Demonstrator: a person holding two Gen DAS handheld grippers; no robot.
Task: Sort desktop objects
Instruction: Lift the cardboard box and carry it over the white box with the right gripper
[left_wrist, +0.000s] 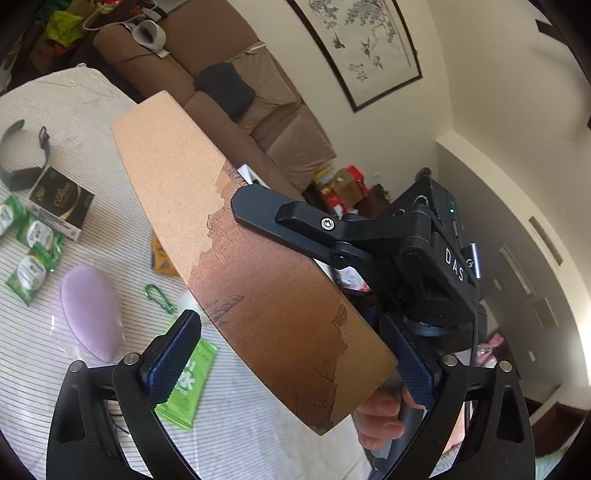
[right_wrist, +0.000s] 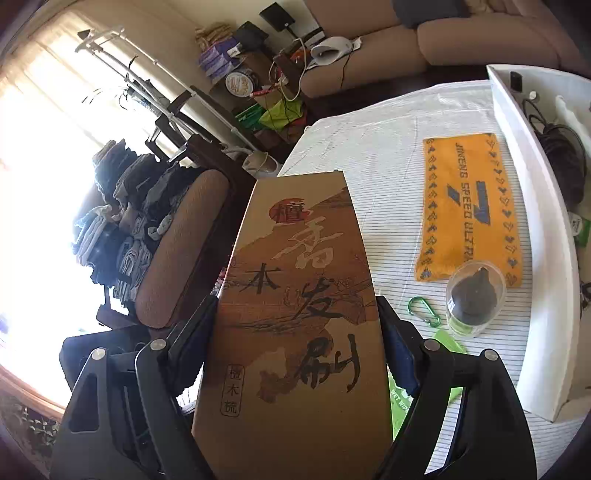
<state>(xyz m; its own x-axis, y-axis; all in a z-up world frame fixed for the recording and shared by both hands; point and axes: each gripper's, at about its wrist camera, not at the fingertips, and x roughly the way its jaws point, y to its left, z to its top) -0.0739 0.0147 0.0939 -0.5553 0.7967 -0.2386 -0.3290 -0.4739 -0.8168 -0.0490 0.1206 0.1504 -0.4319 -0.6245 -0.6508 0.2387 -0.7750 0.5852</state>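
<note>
The right tool clamps the brown box; the left tool, seemingly untouching, gapes.

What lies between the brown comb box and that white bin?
Lying on the tablecloth: an orange pouch, a clear egg-shaped case and a green carabiner. The comb box, raised in the right gripper, could likely pass above.

A brown sofa stands against a cream wall under a framed bird painting. Bright daylight pours through a window — beside it, a chair piled with clothes.
</note>
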